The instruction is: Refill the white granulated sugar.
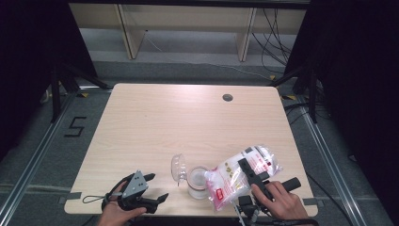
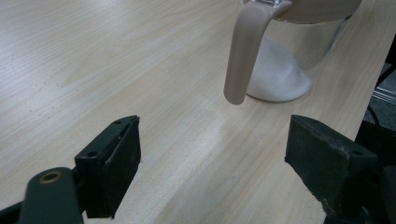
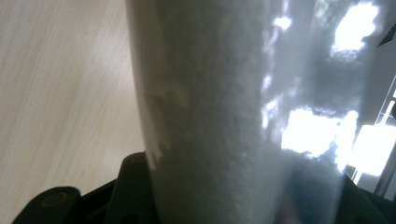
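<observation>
A clear plastic bag of white grains [image 1: 240,175] with red print lies tilted at the table's front right, its lower end over a clear jar [image 1: 198,182]. My right gripper [image 1: 248,175] is shut on the bag; the bag [image 3: 224,112] looms close between the jaws in the right gripper view. The jar [image 2: 294,51] holds a sloped heap of white grains, with its flipped-open lid [image 1: 178,168] to the left and a beige handle [image 2: 243,56] hanging down. My left gripper [image 1: 156,187] rests open at the front left, its fingertips [image 2: 116,168] wide apart and pointing at the jar.
The wooden table [image 1: 164,122] has a round cable hole [image 1: 227,97] at the far right. Dark stands and cables sit on the floor on both sides. A hand [image 1: 282,200] holds the right gripper at the front edge.
</observation>
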Demonstrator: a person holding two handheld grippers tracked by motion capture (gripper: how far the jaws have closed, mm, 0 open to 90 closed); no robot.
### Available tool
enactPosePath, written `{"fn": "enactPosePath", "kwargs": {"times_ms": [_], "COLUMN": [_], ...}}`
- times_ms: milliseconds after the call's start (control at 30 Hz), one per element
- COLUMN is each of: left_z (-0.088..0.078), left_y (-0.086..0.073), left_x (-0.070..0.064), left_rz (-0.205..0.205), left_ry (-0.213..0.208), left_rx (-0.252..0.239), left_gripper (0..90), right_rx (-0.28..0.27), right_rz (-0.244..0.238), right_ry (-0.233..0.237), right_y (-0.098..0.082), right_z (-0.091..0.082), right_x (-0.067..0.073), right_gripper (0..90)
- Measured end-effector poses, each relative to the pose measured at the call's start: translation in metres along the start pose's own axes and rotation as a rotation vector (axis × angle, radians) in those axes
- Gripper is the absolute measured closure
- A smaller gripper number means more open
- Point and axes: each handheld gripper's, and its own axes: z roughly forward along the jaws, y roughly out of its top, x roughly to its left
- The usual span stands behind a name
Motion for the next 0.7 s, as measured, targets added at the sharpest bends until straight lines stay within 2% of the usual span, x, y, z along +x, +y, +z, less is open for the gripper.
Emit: {"fn": "enactPosePath", "kwargs": {"times_ms": [167, 433, 467, 700], "left_z": [-0.0001, 0.0000, -0.0003, 0.0001], "left_y": [0.0000, 0.0002, 0.0002, 0.0000], "left_x": [-0.0001, 0.0000, 0.0005, 0.0001], "left_rz": [-0.001, -0.006, 0.000, -0.001], "left_ry": [0.001, -0.006, -0.004, 0.000], "left_rx": [-0.001, -0.003, 0.003, 0.000], "left_gripper": [17.9, 18.0, 18.0, 18.0], "right_rx": [0.013, 0.006, -0.003, -0.008], "right_rz": [0.018, 0.009, -0.008, -0.005], "right_ry": [0.004, 0.004, 0.001, 0.004], "right_y": [0.0002, 0.0012, 0.0016, 0.0023], "right_z": [-0.0014, -0.0012, -0.0007, -0.0004], "right_x": [0.0005, 0.0000, -0.0012, -0.0007], "right_gripper": [57.8, 57.9, 57.9, 57.9]}}
